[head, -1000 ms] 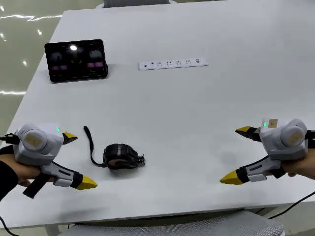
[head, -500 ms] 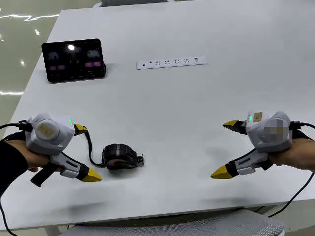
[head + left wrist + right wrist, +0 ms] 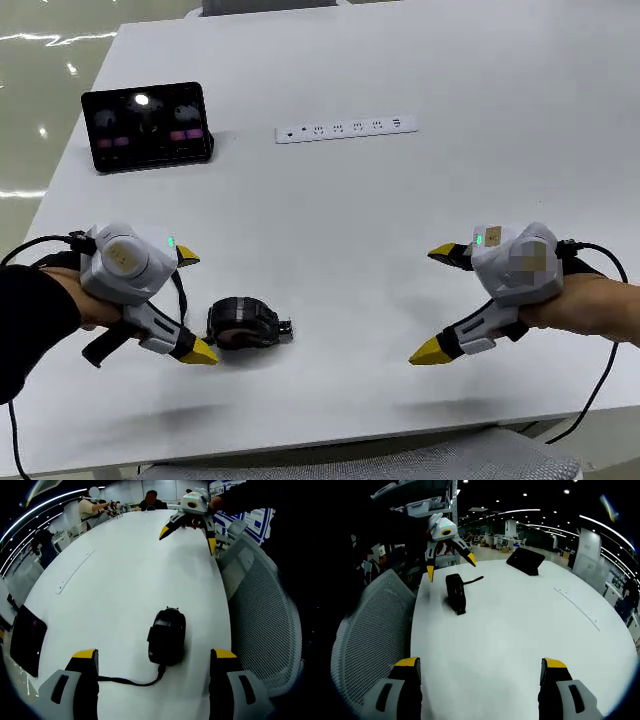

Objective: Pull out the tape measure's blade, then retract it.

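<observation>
The tape measure (image 3: 243, 322) sits on the near left part of the white table (image 3: 400, 200). Its long axis runs left to right. The blade mouth faces right, toward the right gripper (image 3: 432, 301), which is well apart from it. The case is black and chunky, with a round greyish disc on the side turned toward the person. The blade is wound in, and just its end hook (image 3: 287, 326) juts from the right end. A black strap (image 3: 127, 682) trails from the left end, curving over to one jaw of the left gripper (image 3: 197, 303).

The left gripper's yellow-tipped jaws are spread wide just left of the case, one tip on its far side and one on its near side, touching nothing. The right gripper's jaws are spread too and hold nothing.

At the far left is a dark tablet (image 3: 148, 125), with a power strip (image 3: 347, 128) to its right.
</observation>
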`<action>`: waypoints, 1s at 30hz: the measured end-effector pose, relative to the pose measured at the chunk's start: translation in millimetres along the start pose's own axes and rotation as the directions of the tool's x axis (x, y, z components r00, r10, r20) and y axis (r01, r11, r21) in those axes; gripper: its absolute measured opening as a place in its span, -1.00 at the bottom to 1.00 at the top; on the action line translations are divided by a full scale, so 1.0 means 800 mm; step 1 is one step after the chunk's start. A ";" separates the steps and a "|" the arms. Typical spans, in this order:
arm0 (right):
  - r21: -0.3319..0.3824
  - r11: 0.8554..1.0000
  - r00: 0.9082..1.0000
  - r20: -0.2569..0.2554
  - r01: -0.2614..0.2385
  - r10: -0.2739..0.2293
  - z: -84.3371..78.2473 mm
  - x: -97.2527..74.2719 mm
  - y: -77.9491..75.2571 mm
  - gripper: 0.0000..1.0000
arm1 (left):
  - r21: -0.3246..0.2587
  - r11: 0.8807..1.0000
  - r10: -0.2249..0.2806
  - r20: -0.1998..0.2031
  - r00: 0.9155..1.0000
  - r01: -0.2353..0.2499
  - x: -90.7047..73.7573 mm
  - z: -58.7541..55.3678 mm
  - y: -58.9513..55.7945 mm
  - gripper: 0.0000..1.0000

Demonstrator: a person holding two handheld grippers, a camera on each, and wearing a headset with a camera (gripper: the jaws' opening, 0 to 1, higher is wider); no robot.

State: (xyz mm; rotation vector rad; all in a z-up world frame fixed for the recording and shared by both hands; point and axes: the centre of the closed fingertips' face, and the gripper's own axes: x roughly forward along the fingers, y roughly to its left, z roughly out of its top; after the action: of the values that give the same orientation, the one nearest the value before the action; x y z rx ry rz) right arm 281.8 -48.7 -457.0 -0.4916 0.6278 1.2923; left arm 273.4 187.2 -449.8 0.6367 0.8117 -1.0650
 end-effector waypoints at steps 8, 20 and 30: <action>-0.016 1.000 1.000 0.014 -0.023 0.023 0.013 0.016 0.000 0.98 | 0.024 1.000 -0.013 -0.032 0.999 0.014 0.012 0.006 -0.003 0.70; -0.060 0.995 0.996 0.028 -0.083 0.085 0.035 0.054 0.011 0.98 | 0.063 0.997 -0.039 -0.069 0.997 0.043 0.033 0.005 -0.014 0.56; -0.061 0.990 0.992 0.022 -0.124 0.125 0.050 0.086 0.020 0.98 | 0.111 0.991 -0.070 -0.087 0.994 0.080 0.046 0.013 -0.013 0.43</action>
State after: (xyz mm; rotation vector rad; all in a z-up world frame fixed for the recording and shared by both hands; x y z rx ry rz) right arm 282.7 31.0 -473.9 -0.4897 0.6076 1.4368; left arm 275.6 156.5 -475.0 0.7563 0.8564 -1.1659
